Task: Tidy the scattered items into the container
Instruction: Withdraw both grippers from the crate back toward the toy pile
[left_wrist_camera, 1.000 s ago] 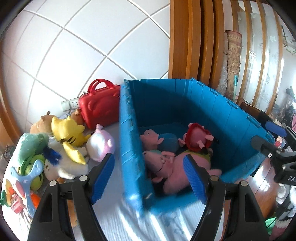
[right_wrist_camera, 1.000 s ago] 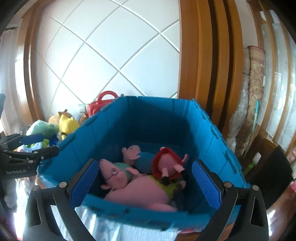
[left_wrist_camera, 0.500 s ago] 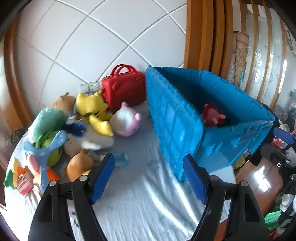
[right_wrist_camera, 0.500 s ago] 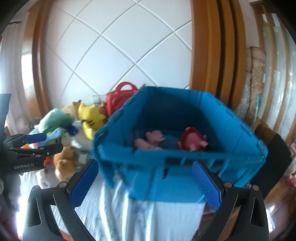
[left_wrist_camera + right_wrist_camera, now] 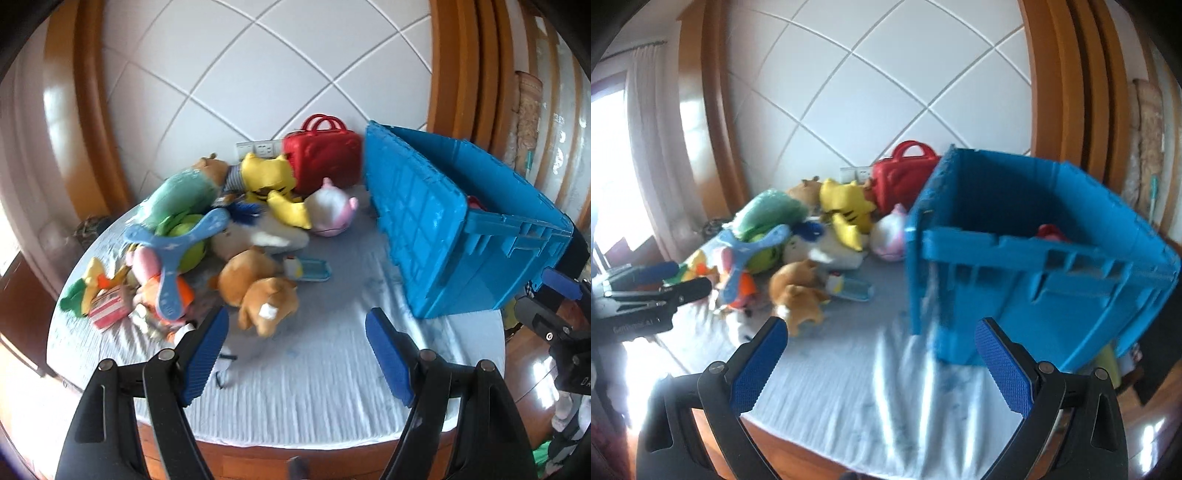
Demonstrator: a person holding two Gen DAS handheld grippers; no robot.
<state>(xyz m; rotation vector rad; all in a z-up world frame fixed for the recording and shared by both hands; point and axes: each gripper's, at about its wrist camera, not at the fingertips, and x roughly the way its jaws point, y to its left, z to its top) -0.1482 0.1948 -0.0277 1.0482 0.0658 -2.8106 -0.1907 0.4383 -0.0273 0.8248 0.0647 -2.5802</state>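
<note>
Between loads — both tools empty, facing the toy heap. Blue crate [image 5: 443,236] on the right of the bench [image 5: 314,369], a red plush just showing inside. Heap of soft toys on the left, red case [image 5: 321,158] at the far wall. Brown plush dog [image 5: 266,302] nearest, just beyond the left tool [image 5: 295,358], jaws wide apart, nothing between. Right tool [image 5: 879,369] likewise spread, empty. Next, probably: reach for the dog, close on its body, carry right to the crate.

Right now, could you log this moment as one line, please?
left gripper: open, empty | right gripper: open, empty | plush toys: outside blue crate
</note>
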